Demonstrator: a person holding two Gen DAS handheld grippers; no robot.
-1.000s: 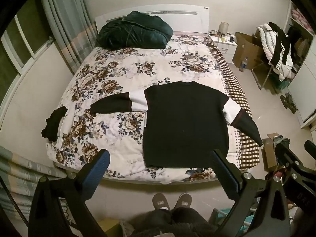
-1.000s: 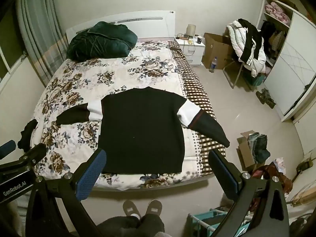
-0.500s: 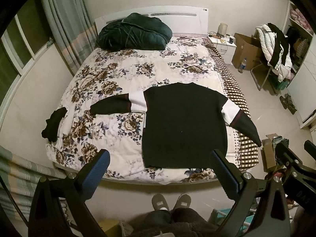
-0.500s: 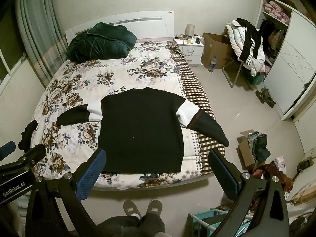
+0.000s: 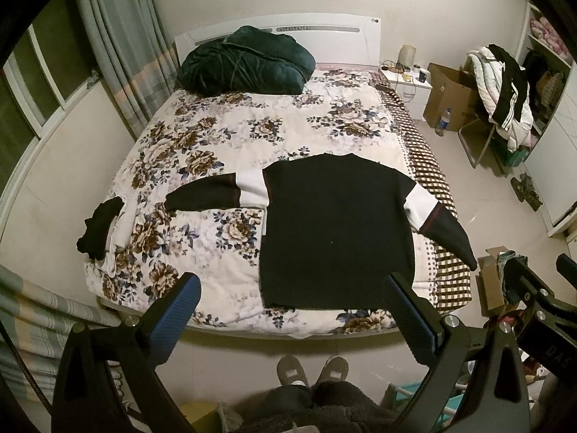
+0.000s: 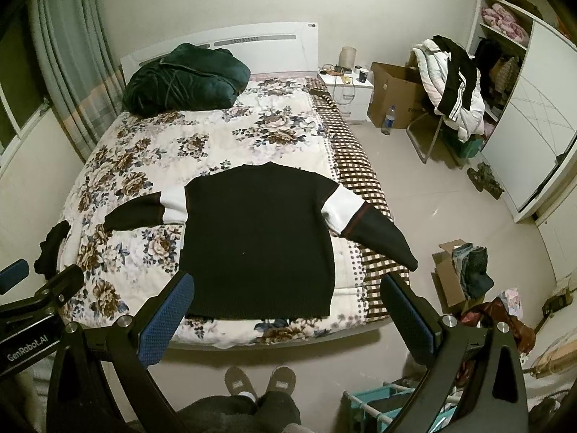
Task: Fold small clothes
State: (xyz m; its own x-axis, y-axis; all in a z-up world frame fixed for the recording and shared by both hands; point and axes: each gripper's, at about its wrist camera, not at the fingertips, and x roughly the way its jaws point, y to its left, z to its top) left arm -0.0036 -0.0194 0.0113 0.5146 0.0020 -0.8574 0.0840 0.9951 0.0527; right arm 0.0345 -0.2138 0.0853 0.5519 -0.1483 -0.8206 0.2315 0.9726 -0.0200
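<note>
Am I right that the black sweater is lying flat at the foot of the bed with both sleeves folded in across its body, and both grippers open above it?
Not quite: the black sweater does lie flat at the foot of the bed, but both sleeves are spread outwards, as the left wrist view shows. The left gripper and right gripper are open.

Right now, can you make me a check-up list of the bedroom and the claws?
Surface: floral quilt covers the bed.
Job's things: black sweater spread flat, one sleeve hanging off the bed's side; small dark garment at the other side edge.
Clutter: green bundle by the headboard; cardboard box; clothes-heaped chair.
Claws: left claw and right claw open, empty.
Cables: wires on nightstand.
Surroundings: curtains, wardrobe.
</note>
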